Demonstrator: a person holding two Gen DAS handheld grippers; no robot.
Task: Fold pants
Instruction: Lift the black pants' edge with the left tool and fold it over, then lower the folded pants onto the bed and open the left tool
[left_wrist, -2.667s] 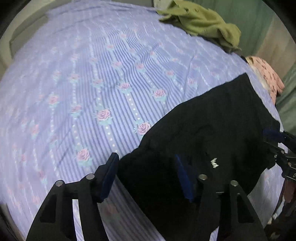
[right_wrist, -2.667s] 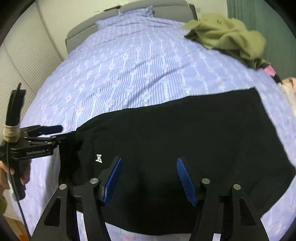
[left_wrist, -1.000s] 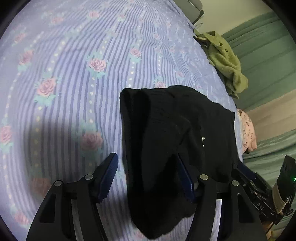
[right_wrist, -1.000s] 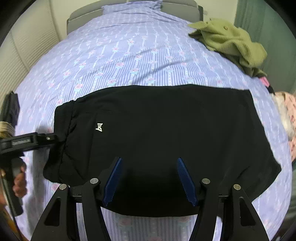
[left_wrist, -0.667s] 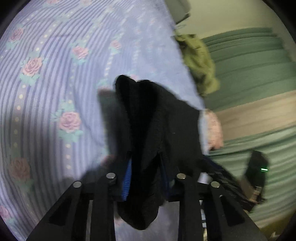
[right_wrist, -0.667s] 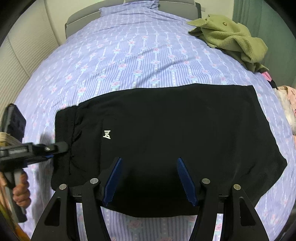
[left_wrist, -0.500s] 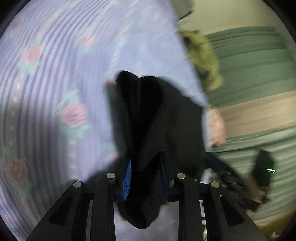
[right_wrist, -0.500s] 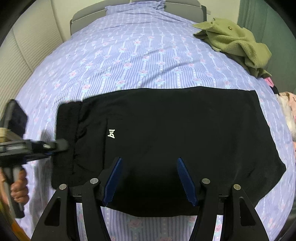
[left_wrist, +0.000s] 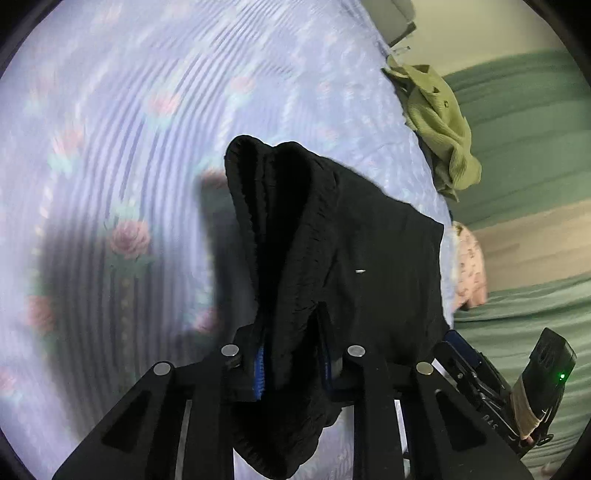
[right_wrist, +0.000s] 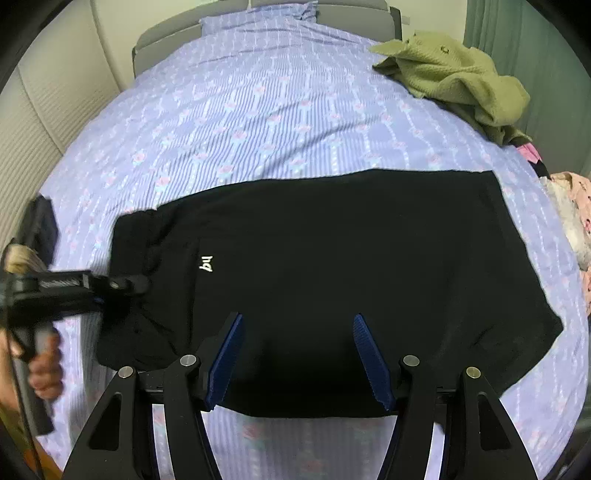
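Black knit pants (right_wrist: 332, 258) lie flat across the bed (right_wrist: 258, 110), waistband at the left. The left gripper (left_wrist: 291, 365) pinches the bunched waistband; the right gripper (right_wrist: 299, 354) hangs wide over the near edge. Soft and limp, the cloth will likely sag, so gripping hems and corners seems best.

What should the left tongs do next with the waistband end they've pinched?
Probably carry it across toward the leg end. The left tongs are shut on the bunched waistband of the black pants, which otherwise lie flat on the bed sheet. The right tongs hover open above the near edge, gripping nothing.
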